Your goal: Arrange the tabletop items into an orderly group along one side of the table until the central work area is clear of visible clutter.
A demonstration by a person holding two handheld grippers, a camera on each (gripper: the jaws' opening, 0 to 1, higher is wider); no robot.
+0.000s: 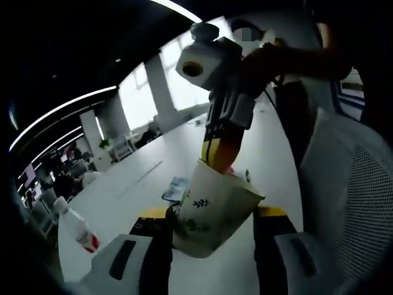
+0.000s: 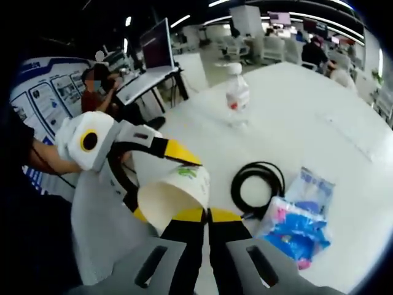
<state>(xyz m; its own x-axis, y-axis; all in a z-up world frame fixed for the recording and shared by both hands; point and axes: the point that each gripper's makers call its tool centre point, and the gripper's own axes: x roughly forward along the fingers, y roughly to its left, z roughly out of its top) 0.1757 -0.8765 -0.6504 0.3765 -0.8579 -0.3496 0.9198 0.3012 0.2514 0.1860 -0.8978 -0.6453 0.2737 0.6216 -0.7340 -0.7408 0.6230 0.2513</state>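
The white table [image 2: 319, 104] runs far into the office, and most of its clutter lies at the right of the right gripper view: a coiled black cable [image 2: 258, 184], blue and pink plastic packets [image 2: 295, 224] just beside it, and a water bottle [image 2: 237, 95] standing upright farther off. The step in hand looks like carrying the paper cup [image 1: 212, 212], which is off the table between the two tools. The left gripper [image 1: 212, 230] has its jaws closed narrow on the cup's wall, the cup tilted. The right gripper [image 2: 206, 215] sits just at the cup's rim, jaws nearly together; I cannot tell whether they pinch anything. Next, I judge, the cup must be set upright at one table edge, then the cable and packets gathered beside it.
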